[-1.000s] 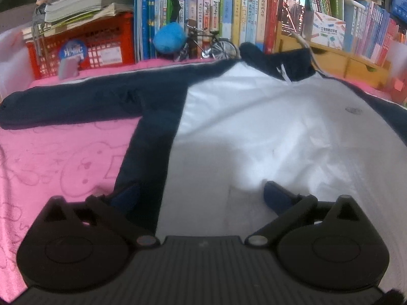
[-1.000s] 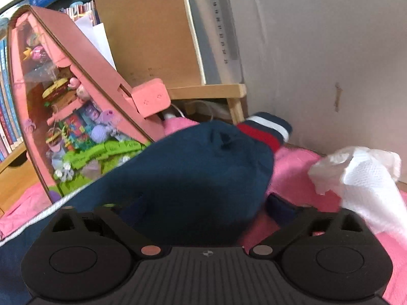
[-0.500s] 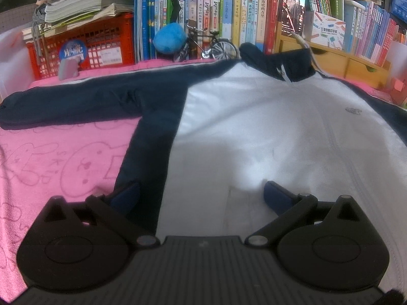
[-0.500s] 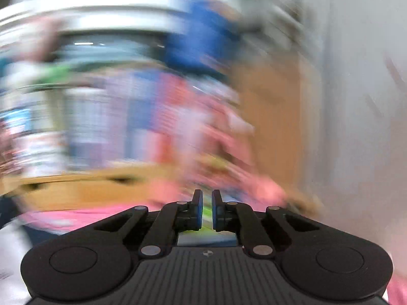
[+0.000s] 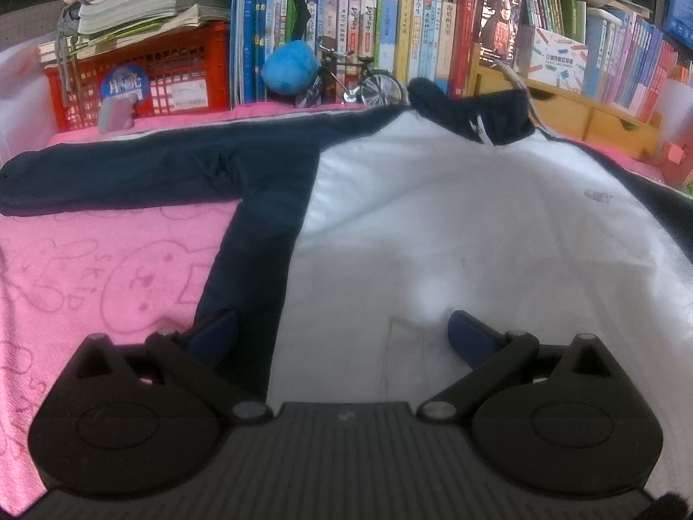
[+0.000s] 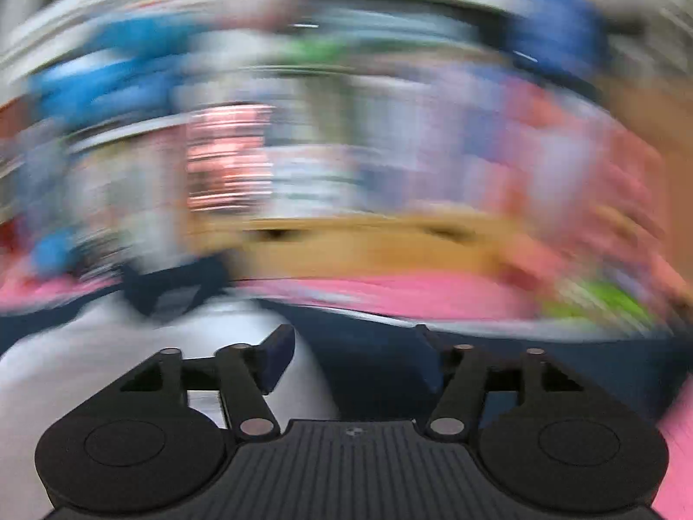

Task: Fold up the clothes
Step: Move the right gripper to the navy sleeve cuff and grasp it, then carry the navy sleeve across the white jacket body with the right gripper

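A white jacket (image 5: 454, 216) with navy sleeves and collar lies flat on a pink towel (image 5: 86, 268). Its left sleeve (image 5: 130, 173) stretches out to the left. My left gripper (image 5: 342, 329) is open low over the hem, one finger over the navy side panel (image 5: 255, 260) and the other over the white front. The right wrist view is heavily motion-blurred. There my right gripper (image 6: 353, 346) is open above the jacket, where white cloth (image 6: 108, 346) meets navy cloth (image 6: 372, 359). Nothing is held between its fingers.
Behind the jacket stand a red crate (image 5: 164, 73) under a stack of books, a row of upright books (image 5: 390, 30), a blue plush ball (image 5: 290, 65), a small model bicycle (image 5: 359, 82) and wooden drawers (image 5: 584, 112).
The right gripper left the sleeve end at the wall, shut while swinging left, and now stands open over the jacket body. The left gripper has stayed in place, open.
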Demonstrator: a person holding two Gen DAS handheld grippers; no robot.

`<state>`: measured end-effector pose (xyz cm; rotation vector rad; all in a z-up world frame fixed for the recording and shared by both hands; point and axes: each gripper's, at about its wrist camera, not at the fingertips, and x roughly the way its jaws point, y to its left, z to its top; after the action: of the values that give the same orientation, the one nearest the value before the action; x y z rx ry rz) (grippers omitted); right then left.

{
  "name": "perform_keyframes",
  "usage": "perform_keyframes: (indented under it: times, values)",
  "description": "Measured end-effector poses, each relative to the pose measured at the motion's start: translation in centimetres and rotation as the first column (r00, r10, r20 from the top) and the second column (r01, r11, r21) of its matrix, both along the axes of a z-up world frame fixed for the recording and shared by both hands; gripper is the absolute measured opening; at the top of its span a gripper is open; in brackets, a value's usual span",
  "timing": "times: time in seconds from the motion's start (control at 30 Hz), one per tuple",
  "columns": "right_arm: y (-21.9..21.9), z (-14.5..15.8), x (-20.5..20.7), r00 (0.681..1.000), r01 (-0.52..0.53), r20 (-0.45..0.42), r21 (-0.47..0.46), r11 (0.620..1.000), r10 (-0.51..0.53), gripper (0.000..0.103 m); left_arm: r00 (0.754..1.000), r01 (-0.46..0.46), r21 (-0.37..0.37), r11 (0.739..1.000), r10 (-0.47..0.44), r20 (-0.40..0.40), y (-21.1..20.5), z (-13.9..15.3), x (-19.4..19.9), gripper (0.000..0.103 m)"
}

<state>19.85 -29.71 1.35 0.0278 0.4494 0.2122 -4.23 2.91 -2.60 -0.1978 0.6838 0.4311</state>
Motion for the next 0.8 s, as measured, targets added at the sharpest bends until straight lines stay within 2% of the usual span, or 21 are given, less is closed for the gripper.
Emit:
perform_keyframes:
  times: [0.07,0.13,0.33,0.43,0.5,0.57,0.6,0.63,0.7,0.8]
  values:
    - [-5.3,-0.2,2.0,0.979,0.201,-0.026,0.028,0.979,-0.200,0.073,1.000,0.000,0.005,1.000,0.000,-0.004,0.0,0.0,0.1,0.103]
    - [-9.0,-0.8,3.4,0.948,0.315,-0.045,0.027,0.949,-0.314,0.082,1.000,0.001,0.011,1.000,0.000,-0.010,-0.1,-0.1,0.1,0.103]
    - [-16.5,-3.4,6.9,0.855,0.513,-0.109,0.021,0.858,-0.508,0.089,1.000,0.001,0.015,1.000,-0.001,-0.012,-0.2,-0.1,0.1,0.103]
    - [-19.3,-4.8,9.1,0.820,0.565,-0.185,0.104,0.818,-0.542,0.090,1.000,0.001,0.015,1.000,-0.001,-0.012,-0.2,-0.1,0.1,0.103]
    - [-20.2,-5.4,10.1,0.820,0.566,-0.215,0.171,0.806,-0.530,0.088,1.000,0.002,0.016,1.000,-0.002,-0.013,-0.2,-0.1,0.1,0.103]
    - [-20.9,-5.9,10.8,0.828,0.558,-0.227,0.240,0.795,-0.513,0.075,1.000,0.002,0.017,1.000,-0.002,-0.014,-0.2,-0.1,0.1,0.103]
    - [-21.1,-5.9,11.2,0.838,0.543,-0.236,0.265,0.797,-0.493,0.046,1.000,0.002,0.018,1.000,-0.002,-0.015,-0.2,-0.1,0.1,0.103]
    - [-21.4,-5.9,11.4,0.851,0.522,-0.258,0.307,0.796,-0.458,0.027,1.000,0.002,0.019,1.000,-0.002,-0.015,-0.2,-0.1,0.1,0.103]
    - [-21.7,-5.8,11.4,0.869,0.491,-0.269,0.377,0.786,-0.414,0.014,1.000,0.002,0.020,1.000,-0.001,-0.016,-0.2,-0.1,0.1,0.103]
    - [-20.6,-4.0,10.2,0.902,0.431,-0.179,0.372,0.822,-0.393,0.010,1.000,0.002,0.019,1.000,-0.002,-0.016,-0.2,-0.1,0.2,0.103]
